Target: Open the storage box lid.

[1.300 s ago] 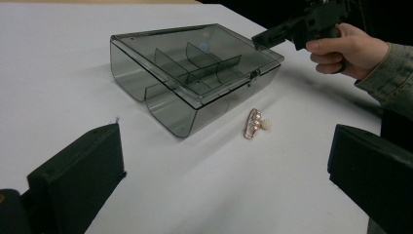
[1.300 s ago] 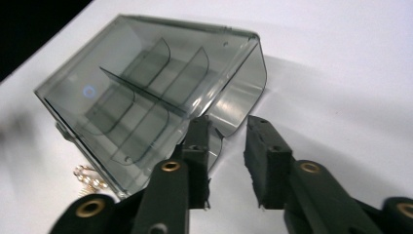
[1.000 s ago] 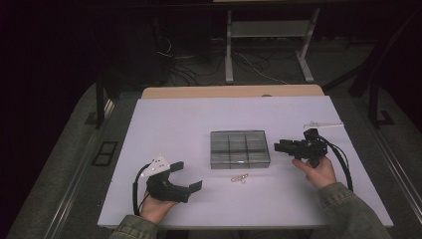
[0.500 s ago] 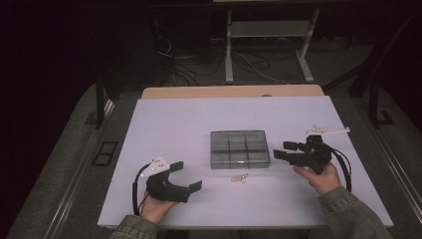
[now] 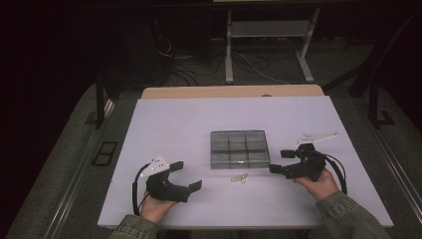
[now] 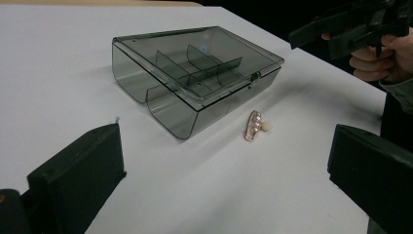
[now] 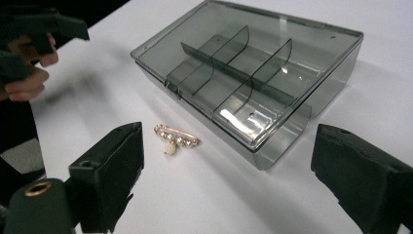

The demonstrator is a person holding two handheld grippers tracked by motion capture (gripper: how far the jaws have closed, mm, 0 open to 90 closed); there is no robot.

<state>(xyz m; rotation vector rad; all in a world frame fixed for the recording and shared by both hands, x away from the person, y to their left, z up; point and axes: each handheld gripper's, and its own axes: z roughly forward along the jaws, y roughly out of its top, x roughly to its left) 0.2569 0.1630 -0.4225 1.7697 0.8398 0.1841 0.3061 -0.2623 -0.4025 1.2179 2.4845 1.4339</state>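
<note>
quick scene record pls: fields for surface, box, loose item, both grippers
surface: white tabletop
box: smoked clear plastic box, lid shut, inner dividers visible through it, mid-table
loose item: small gold brooch with pearl-like beads, lying on the table just in front of the box, apart from it
left gripper: black, jaws open, nothing between them, held near the front left of the table
right gripper: black, jaws have just been opening, now wide, nothing between them, right of the box and pointing toward it
contact: neither gripper touches box or brooch

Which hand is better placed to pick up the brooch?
Right, probably: the right tool stands open, pointing toward the brooch beside the closed compartment box; the left tool sits farther off.
</note>
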